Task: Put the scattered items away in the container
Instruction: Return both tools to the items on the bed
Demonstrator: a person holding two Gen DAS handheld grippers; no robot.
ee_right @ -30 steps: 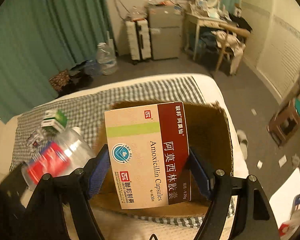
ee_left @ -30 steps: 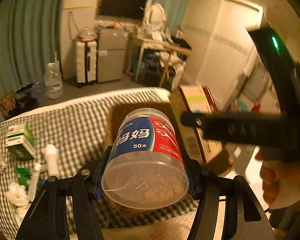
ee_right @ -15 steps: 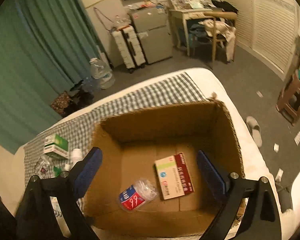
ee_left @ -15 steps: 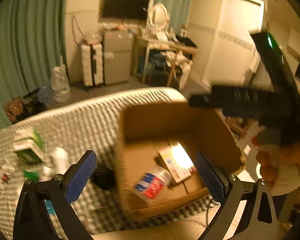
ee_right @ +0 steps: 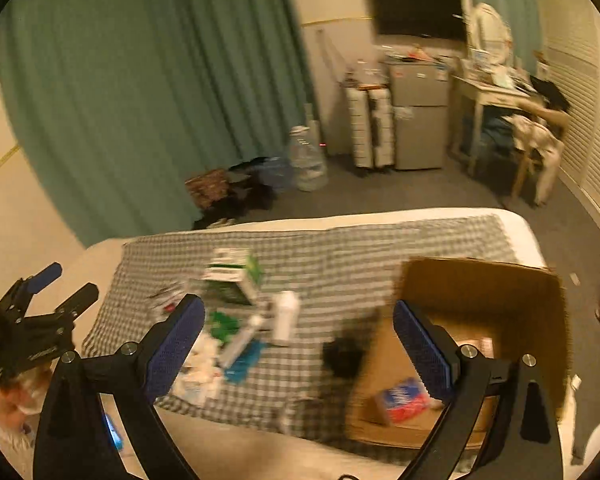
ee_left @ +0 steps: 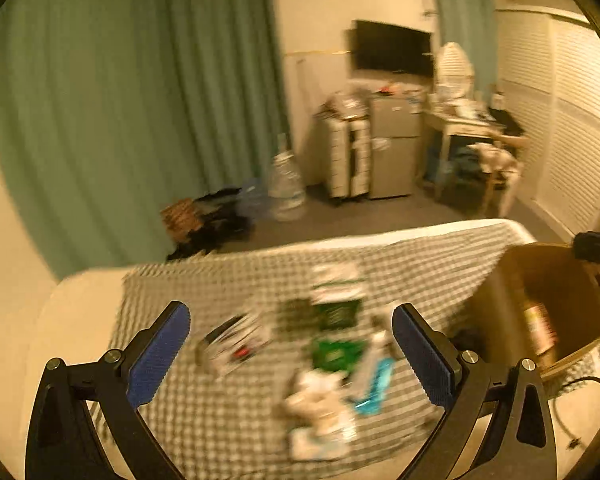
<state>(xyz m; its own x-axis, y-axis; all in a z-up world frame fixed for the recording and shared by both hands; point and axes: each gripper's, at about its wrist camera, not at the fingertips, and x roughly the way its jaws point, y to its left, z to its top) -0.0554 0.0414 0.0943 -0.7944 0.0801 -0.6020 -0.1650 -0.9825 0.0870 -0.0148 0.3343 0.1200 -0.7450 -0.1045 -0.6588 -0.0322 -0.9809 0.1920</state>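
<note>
The cardboard box (ee_right: 480,284) stands open on the right part of a bed covered with a checked cloth (ee_right: 340,252). Inside it, on the floor of the box, lie a clear jar with a red and blue label (ee_right: 400,400) and, further to the right, a flat carton (ee_left: 540,328) that is only partly seen. The scattered items are on the cloth well to the left of the box: a green and white carton (ee_right: 234,276), a white bottle (ee_right: 286,316) lying just beside it, a white tube (ee_right: 242,340), a blue packet (ee_right: 244,362), a green packet (ee_left: 334,354) and some white crumpled tissue (ee_right: 198,372). A small dark object (ee_right: 342,356) lies just beside the left wall of the box. The left gripper (ee_left: 290,354) has its fingers wide apart with nothing between them, above the scattered items. The right gripper (ee_right: 298,346) also has wide, empty fingers, one over the items and one over the box. Both views are blurred.
</note>
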